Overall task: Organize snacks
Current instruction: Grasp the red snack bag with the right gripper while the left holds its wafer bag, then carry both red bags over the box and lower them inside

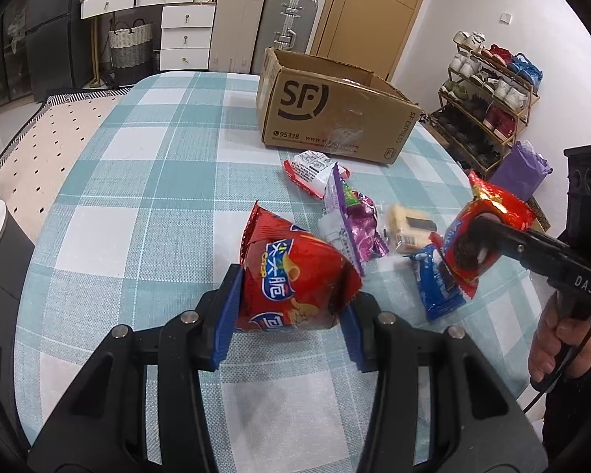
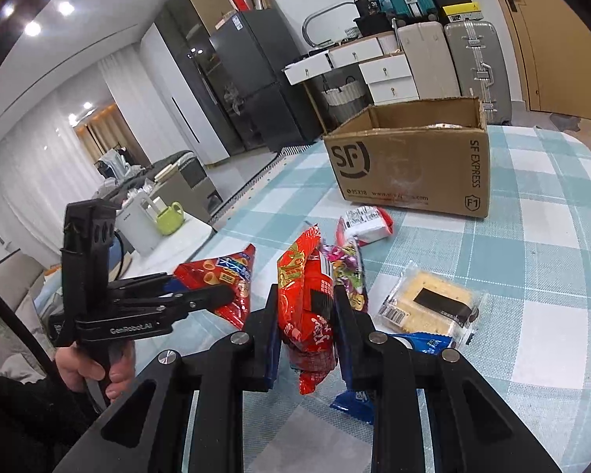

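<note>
At frame centre, the left gripper [image 1: 291,307] clamps a red chip bag [image 1: 295,276], while the right gripper [image 2: 305,323] pinches a red cookie packet [image 2: 307,315].

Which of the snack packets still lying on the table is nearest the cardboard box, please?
The red-and-white packet, its printed white back facing up. It lies just in front of the box; the purple, cracker and blue packets lie farther back.
</note>
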A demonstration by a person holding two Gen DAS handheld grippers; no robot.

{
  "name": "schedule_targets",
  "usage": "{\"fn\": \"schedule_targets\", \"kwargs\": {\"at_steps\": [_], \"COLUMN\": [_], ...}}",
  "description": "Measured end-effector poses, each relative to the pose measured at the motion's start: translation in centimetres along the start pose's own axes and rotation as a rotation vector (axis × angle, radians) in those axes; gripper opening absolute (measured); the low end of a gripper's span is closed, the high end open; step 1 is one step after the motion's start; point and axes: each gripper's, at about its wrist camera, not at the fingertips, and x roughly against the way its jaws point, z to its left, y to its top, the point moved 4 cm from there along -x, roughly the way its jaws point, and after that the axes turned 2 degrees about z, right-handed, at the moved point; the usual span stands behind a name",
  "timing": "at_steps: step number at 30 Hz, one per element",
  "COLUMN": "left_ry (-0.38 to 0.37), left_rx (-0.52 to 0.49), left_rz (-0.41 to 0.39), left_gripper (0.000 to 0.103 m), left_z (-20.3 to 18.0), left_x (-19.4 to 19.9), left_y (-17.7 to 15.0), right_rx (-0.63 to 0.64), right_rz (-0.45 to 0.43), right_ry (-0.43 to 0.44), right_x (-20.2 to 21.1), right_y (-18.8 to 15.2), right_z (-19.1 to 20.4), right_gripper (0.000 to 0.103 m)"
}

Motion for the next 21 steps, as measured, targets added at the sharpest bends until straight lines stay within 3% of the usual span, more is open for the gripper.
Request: {"fn": "schedule_targets", "kwargs": {"at_steps": [5,12,16,21], "left_ry": [0.024,-0.001,-0.043,-0.035], "left_rx": [0.025,0.009,0.005,-0.046], "left_rz": [0.004,-0.03,-0.034,-0.085], "left_gripper": [0.043,0.043,0.043,0.043], "left_z": [0.0,-1.0,-1.8,-3.0], "left_x": [0.7,2.8,4.2,6.7], "left_y": [0.6,2.9,4.9,8.1], "right_rx": [0.001,-0.006,0.009,0.04], "right_rz": [-0.039,-0.079,-0.098,-0.144], "right_ry": [0.02,0.025,0.019,0.008], "right_x": [1.8,3.6,4.4,5.7], "right_y": [0.6,2.1,3.8,7.2], "right_z": [0.5,1.1,1.5,2.0], "right_gripper": [0.024,0.024,0.024,0.024]}}
